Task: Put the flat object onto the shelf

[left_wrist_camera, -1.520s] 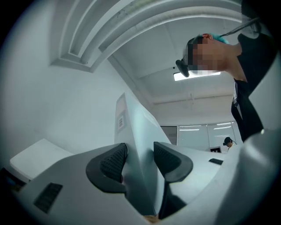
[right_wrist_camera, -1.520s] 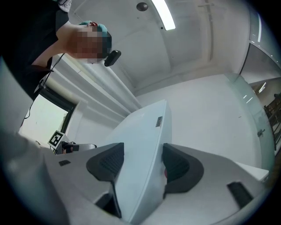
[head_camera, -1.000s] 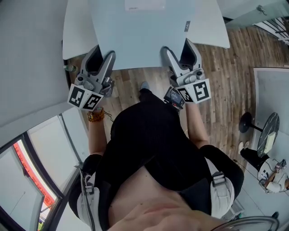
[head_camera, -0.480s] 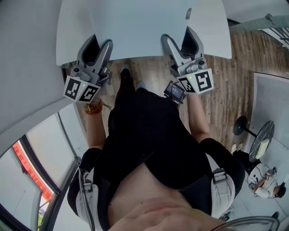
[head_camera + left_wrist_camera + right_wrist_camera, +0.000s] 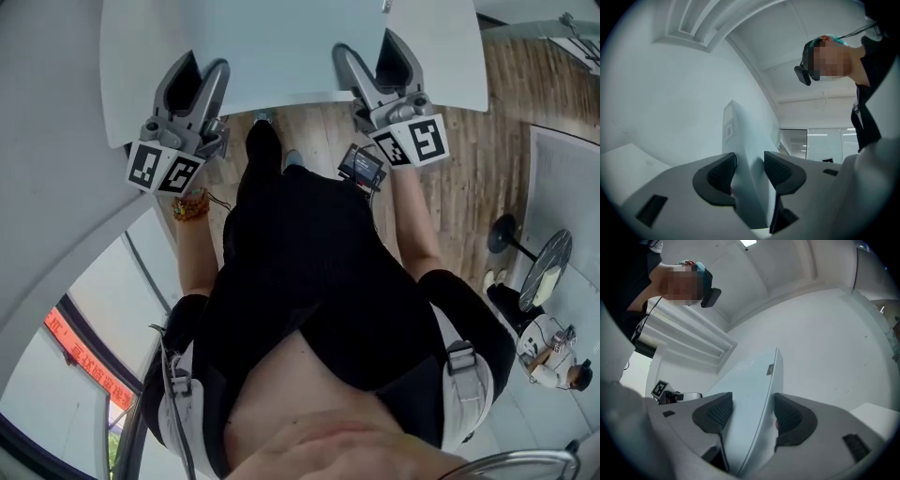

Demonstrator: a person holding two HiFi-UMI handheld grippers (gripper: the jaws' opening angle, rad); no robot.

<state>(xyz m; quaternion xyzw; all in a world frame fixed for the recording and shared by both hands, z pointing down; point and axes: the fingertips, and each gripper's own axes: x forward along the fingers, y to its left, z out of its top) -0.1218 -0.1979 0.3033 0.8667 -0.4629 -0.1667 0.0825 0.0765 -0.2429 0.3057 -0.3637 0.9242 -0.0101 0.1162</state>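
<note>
The flat object (image 5: pixel 281 42) is a thin pale blue-white panel, held level in front of me over a white surface (image 5: pixel 120 89). My left gripper (image 5: pixel 199 67) is shut on its near edge at the left. My right gripper (image 5: pixel 370 52) is shut on the same edge at the right. In the left gripper view the panel (image 5: pixel 749 138) runs edge-on between the two dark pads (image 5: pixel 723 172) of that gripper (image 5: pixel 750 165). In the right gripper view the panel (image 5: pixel 750 390) sits between the pads (image 5: pixel 787 417) of the right gripper (image 5: pixel 752 411), and the panel's far end is out of frame.
Wooden floor (image 5: pixel 469 159) lies below and to the right. A small round table on a black foot (image 5: pixel 546 267) and another person (image 5: pixel 553 349) are at the far right. A white wall and a window (image 5: pixel 75 309) close in on the left.
Both grippers and the panel have moved away from me, up the head view, over the white surface. A foot has stepped forward under the panel's near edge.
</note>
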